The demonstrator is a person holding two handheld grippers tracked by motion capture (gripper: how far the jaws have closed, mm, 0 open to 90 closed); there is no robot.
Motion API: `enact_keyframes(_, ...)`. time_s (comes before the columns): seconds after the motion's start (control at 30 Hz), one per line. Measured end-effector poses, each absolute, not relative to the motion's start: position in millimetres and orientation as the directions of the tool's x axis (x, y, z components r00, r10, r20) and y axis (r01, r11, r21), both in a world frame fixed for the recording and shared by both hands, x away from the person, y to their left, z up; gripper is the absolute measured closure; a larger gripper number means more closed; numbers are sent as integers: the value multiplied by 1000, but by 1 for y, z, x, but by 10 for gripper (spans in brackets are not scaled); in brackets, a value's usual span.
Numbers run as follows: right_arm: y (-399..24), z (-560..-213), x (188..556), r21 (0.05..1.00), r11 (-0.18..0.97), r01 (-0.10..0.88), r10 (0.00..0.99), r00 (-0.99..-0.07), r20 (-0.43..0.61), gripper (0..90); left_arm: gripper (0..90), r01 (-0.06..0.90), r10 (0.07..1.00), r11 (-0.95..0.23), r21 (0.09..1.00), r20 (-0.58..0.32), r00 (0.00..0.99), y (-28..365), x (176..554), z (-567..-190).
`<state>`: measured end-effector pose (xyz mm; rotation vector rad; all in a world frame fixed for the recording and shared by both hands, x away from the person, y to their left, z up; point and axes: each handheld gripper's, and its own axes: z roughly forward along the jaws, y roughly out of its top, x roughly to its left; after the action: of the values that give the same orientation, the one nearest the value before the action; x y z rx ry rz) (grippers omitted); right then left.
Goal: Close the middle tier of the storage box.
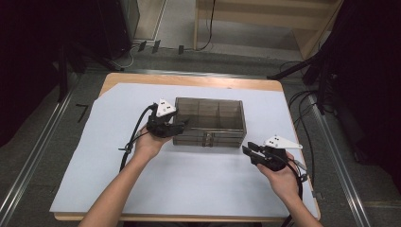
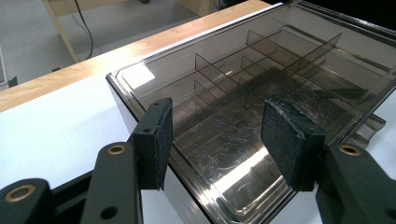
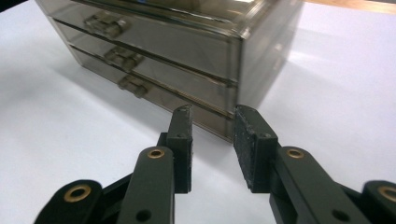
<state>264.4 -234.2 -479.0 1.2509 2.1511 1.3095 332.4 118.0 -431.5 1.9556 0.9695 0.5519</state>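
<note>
A smoked plastic drawer box [image 1: 209,122] sits mid-frame on the white-covered tabletop [image 1: 189,184]. The left tongs [image 1: 178,126] straddle its left corner, jaws apart, not pressing. The right tongs [image 1: 246,150], lower right, stand open and empty near its front corner.

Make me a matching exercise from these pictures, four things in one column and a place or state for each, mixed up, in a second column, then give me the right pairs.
Things
1. left gripper
2. right gripper
3. drawer box
4. white sheet

Places or states
A. smoky see-through plastic, three drawers with handles, dividers under its top
B. jaws open over the box's near left top corner
C. spread over the wooden table, under everything
D. jaws open with nothing between them, off the box's right front corner, apart from it

Pairs: 1-B, 2-D, 3-A, 4-C
</note>
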Motion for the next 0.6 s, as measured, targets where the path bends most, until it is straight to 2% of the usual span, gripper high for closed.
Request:
enact_keyframes(0.2,-251,-488,265,838,150,524,835,-521,177,645,447,415,803,-318,852,10,596,117,332,-432)
enact_keyframes(0.6,-276,-511,269,815,149,561,879,-452,151,625,442,410,811,-308,859,11,585,117,330,-434)
